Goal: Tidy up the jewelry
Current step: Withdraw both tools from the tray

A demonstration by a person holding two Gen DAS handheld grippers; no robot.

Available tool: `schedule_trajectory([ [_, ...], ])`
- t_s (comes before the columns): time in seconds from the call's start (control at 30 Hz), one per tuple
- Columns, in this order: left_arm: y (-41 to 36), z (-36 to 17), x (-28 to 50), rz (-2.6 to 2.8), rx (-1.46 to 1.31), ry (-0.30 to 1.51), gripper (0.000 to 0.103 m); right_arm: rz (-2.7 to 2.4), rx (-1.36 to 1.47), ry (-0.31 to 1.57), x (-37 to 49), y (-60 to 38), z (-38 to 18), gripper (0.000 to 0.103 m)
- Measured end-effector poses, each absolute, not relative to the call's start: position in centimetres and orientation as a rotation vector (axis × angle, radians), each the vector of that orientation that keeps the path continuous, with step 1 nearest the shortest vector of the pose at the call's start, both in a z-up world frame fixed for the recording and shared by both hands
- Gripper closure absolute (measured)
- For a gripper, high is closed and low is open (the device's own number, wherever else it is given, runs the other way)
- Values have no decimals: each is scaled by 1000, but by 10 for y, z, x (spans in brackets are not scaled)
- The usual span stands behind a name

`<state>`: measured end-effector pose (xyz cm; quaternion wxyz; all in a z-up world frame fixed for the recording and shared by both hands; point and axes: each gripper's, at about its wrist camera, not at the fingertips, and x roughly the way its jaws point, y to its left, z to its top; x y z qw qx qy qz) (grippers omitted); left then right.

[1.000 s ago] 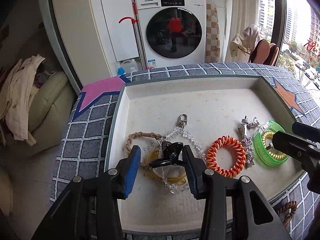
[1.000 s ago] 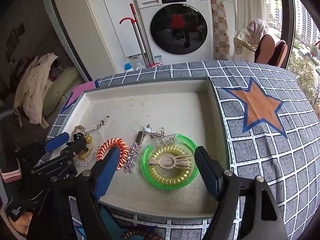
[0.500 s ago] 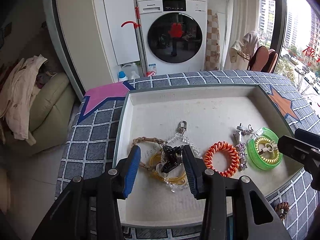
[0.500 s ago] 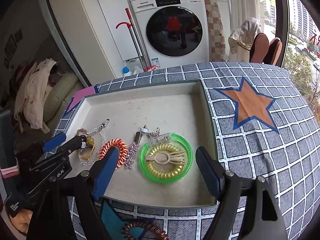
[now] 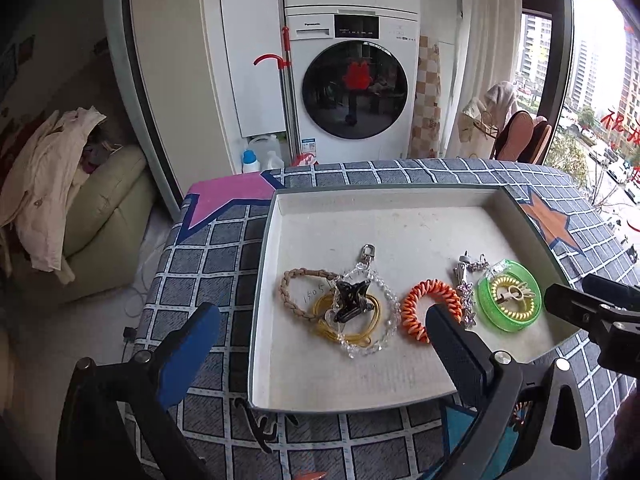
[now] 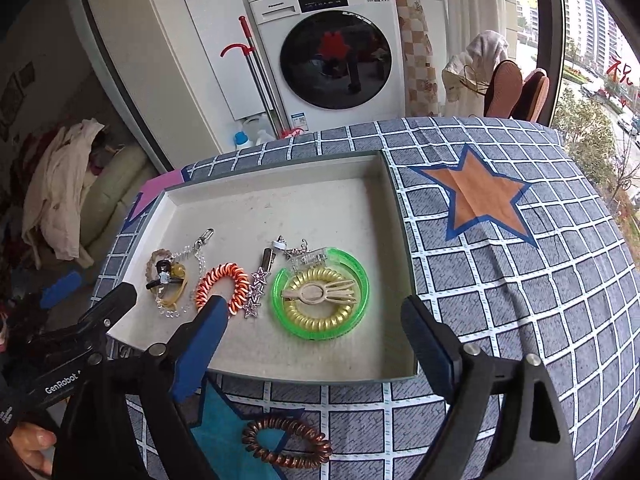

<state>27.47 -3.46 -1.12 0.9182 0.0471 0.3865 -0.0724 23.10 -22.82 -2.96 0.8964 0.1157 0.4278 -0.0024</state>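
Observation:
A shallow white tray [image 5: 376,208] [image 6: 280,184] on the checked cloth holds the jewelry. At its left lie a braided brown bracelet [image 5: 290,294], a yellow loop, a clear bead chain [image 5: 386,300] and a black claw clip [image 5: 352,300] [image 6: 162,274] on top of them. To the right are an orange spiral tie [image 5: 424,312] [image 6: 224,284], star charms [image 6: 256,292] and a green bangle [image 5: 510,300] [image 6: 320,296] with a gold spiral tie and a beige clip inside. A copper spiral tie [image 6: 286,442] lies on the cloth outside the tray. My left gripper [image 5: 320,344] is open and empty above the tray's near left. My right gripper [image 6: 316,344] is open and empty above the tray's near edge.
A washing machine [image 5: 352,84] stands behind the table. A cream sofa with clothes [image 5: 60,192] is at the left. A window and chairs [image 6: 516,92] are at the right. The cloth with an orange star [image 6: 480,196] stretches right of the tray.
My left gripper has opened wide, let go of the black claw clip onto the pile, and pulled back and up. My right gripper has also drawn back a little.

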Motion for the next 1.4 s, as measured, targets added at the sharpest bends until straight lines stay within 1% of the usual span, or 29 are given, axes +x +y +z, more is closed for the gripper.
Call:
schedule_trajectory([
  [0.03,-34,-11,271,-145,101,795,0,-11,240,881,228,-229,-29,0],
  [0.27,-30,-6,242,-127,94,784,0,-56,181,798,197,-223,-22,0],
  [0.9,-12,-1,161,-59,64,707,0,-72,68,689,125,-187,-5,0],
  [1.4,-12,-5,142,-46,58,695,0,-108,66,657,104,-183,-6,0],
])
